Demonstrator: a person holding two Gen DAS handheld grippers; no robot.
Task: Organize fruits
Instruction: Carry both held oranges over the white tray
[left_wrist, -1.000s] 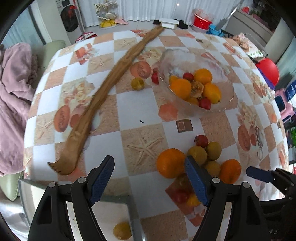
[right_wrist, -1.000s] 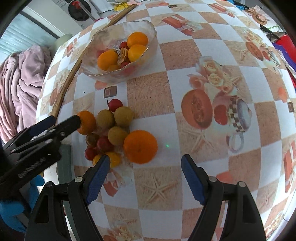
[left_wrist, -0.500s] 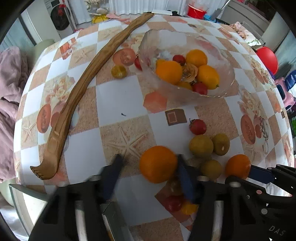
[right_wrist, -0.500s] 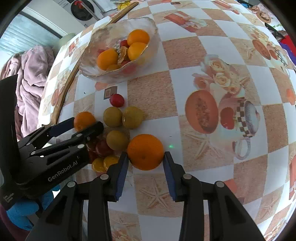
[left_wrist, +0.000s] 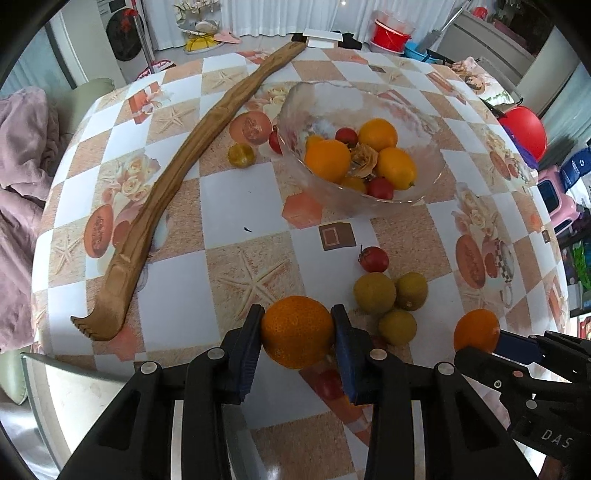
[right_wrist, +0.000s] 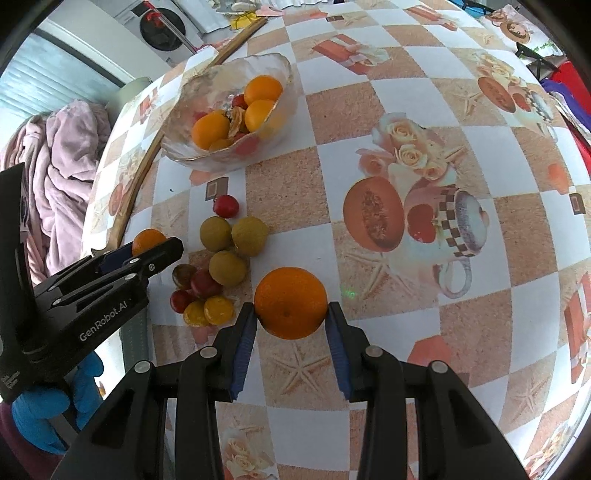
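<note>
The left gripper (left_wrist: 297, 312) is closed on a big round orange (left_wrist: 297, 339). Its 2 blue pads press on the fruit's 2 sides. The jaws have just been closing, with that orange between them. The right gripper (right_wrist: 290, 308) has its blue pads tight on a second round orange (right_wrist: 290, 295), and its jaws have just been closing too. Both oranges are by the near edge of the round table with the orange and white checked cloth (left_wrist: 177, 280). The frames do not show whether they are off the cloth yet.

An orange is round, so it has no long side to line up. What counts is the way to the clear glass bowl (left_wrist: 369, 96). It sits past the middle of the table, toward the far edge. From the left jaws it lies ahead and a little to the right. From the right jaws it lies ahead and to the left. The left hand looks a bit nearer to it.

Between the jaws and the bowl lie 3 round yellow-green fruits (left_wrist: 375, 291) and 1 small red fruit (left_wrist: 373, 258). The oranges likely need to go up and over these.

A long brown wooden stick (left_wrist: 177, 177) runs along the left side of the table. Past the left edge is a pink blanket (left_wrist: 22, 147). Far behind the table stands a red bucket (left_wrist: 391, 27).
</note>
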